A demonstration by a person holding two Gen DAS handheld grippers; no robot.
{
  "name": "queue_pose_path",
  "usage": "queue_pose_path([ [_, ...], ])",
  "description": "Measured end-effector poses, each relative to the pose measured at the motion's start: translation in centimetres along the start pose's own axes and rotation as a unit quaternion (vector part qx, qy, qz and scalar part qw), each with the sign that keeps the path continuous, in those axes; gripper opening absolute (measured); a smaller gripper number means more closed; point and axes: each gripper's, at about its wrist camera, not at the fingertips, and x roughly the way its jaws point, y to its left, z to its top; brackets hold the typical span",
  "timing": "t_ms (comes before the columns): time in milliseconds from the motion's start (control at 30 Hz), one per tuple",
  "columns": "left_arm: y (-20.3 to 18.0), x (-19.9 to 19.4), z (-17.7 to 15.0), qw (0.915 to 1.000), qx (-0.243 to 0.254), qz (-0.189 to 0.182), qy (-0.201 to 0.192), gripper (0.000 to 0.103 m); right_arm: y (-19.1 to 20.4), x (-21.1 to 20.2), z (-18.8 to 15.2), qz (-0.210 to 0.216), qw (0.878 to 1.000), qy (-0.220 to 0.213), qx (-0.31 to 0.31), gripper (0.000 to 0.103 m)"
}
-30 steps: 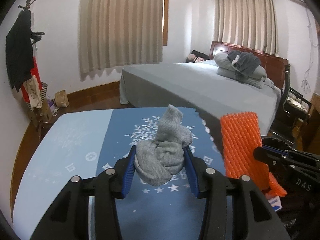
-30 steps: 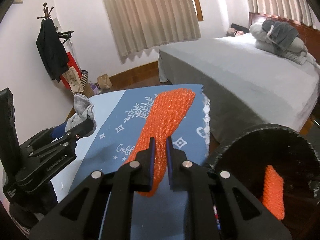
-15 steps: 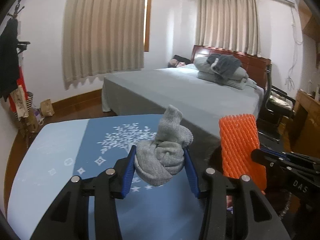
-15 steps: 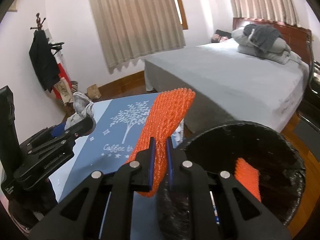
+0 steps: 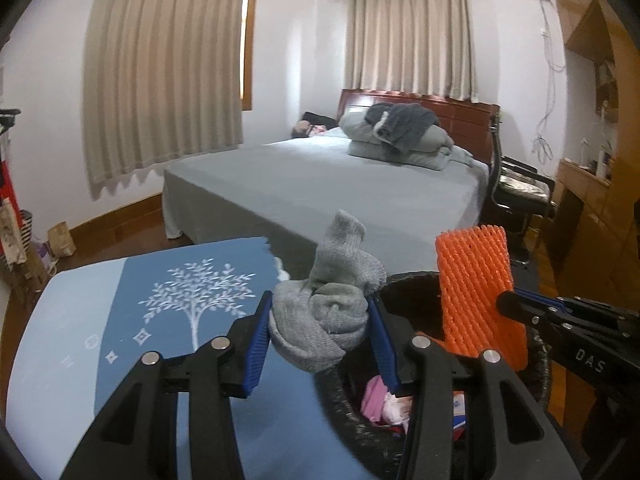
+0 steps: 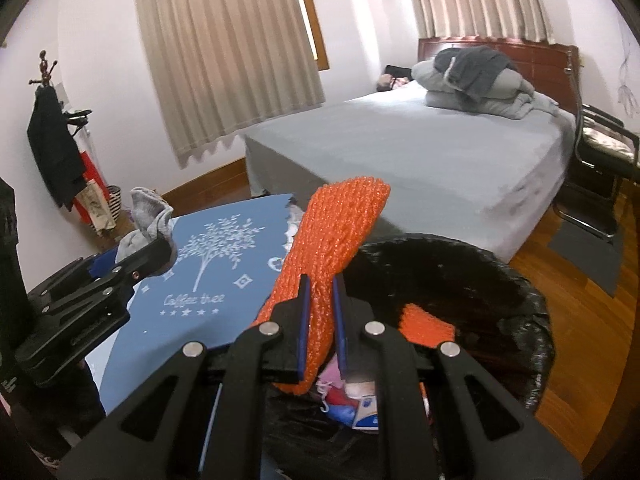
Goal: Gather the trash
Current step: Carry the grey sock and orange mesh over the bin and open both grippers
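Note:
My left gripper (image 5: pixel 320 332) is shut on a balled grey sock (image 5: pixel 332 304), held over the near left rim of a black trash bin (image 5: pixel 404 284). The sock (image 6: pixel 148 216) and left gripper (image 6: pixel 132 258) also show at the left of the right wrist view. My right gripper (image 6: pixel 320 308) is shut on an orange foam net sleeve (image 6: pixel 336 232), held upright above the bin (image 6: pixel 480 264); the same sleeve (image 5: pixel 476 292) stands at the right of the left view. Inside the bin lie another orange net piece (image 6: pixel 428 326) and pink, white and blue scraps (image 6: pixel 352 396).
A table with a blue tree-print cloth (image 5: pixel 176 312) lies to the left of the bin. Behind stands a grey bed (image 6: pixel 420 152) with folded bedding. A black chair (image 6: pixel 600 148) is at the right, a coat rack (image 6: pixel 52 128) at the left, over wooden floor (image 6: pixel 580 320).
Both grippers have moved right, from over the blue cloth to above the black bin, carrying the sock and the orange sleeve. Their grips have not changed.

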Motion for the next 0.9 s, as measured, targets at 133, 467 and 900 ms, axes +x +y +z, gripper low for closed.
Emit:
queue_pose_path([
  [133,-1.2,0.1,0.4,0.9999,0.008,-0.013,-0.003,0.046,-1.1,-0.6,-0.3,-0.011,1.0,-0.002,0.006,0.01],
  [467,-4.1,0.5,0.8,0.9988,0.028,-0.039,-0.007,0.046,-3.5,-1.7,-0.8,-0.033,0.999,-0.002,0.018,0.01],
  [900,-6.8,1.6,0.9,0.9973,0.041,-0.06,-0.004,0.046,-6.0,-2.0,-1.5,-0.055,0.998,0.002,0.031,0.01],
])
